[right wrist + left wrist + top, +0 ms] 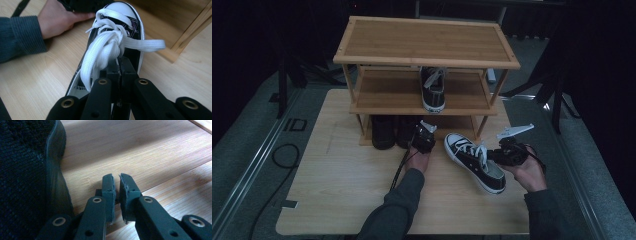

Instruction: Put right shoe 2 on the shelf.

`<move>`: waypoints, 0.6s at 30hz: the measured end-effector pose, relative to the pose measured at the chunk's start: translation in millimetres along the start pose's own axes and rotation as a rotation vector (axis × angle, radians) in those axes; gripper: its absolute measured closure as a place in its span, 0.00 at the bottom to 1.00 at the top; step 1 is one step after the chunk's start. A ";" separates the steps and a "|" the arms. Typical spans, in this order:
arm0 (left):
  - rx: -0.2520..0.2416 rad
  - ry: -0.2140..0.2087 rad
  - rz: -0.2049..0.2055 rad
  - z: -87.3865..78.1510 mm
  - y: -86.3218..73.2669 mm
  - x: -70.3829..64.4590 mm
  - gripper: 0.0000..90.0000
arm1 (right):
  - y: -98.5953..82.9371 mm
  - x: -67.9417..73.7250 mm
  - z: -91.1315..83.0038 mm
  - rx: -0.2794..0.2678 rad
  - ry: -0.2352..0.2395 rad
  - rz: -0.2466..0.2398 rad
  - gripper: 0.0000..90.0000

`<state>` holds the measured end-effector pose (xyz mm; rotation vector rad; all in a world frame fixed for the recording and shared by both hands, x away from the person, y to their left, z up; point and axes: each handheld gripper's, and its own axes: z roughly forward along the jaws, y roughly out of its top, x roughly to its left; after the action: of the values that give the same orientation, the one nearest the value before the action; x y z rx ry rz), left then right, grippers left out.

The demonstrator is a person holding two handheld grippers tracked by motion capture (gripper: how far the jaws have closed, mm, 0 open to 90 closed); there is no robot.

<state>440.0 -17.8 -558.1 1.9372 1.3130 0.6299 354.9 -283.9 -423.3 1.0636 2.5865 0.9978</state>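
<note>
A black sneaker with white laces and toe cap [468,156] lies on the table, toe toward the shoe rack [427,42]. My right gripper [493,155] is at its rear. In the right gripper view the right gripper [120,63] is shut on the sneaker [119,6] at its tongue, under the lace bow. My left gripper [418,134] is at the rack's bottom shelf beside a dark knit shoe [405,131]. In the left gripper view the left gripper [116,178] is shut on nothing, just right of that shoe [25,177].
A matching sneaker [432,90] stands on the middle shelf, toe forward. Another dark shoe [383,132] sits at the left of the bottom shelf. The wooden table [347,180] extends to the left and front. The person's left hand [57,20] rests near the sneaker's toe.
</note>
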 end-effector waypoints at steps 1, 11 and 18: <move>0.000 0.000 0.000 0.0 0.0 0.0 0.92 | 3.5 -0.1 -3.4 -0.003 -0.002 -0.006 0.98; 0.000 0.000 0.000 0.0 0.0 0.0 0.92 | 23.7 -0.8 -13.1 0.034 0.003 -0.074 0.98; 0.000 -0.001 0.000 0.0 0.0 0.1 0.92 | 35.7 -2.8 -19.1 0.032 0.020 -0.108 0.98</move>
<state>440.0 -17.7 -558.0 1.9372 1.3132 0.6288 369.6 -277.1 -386.0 0.9140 2.6531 0.9497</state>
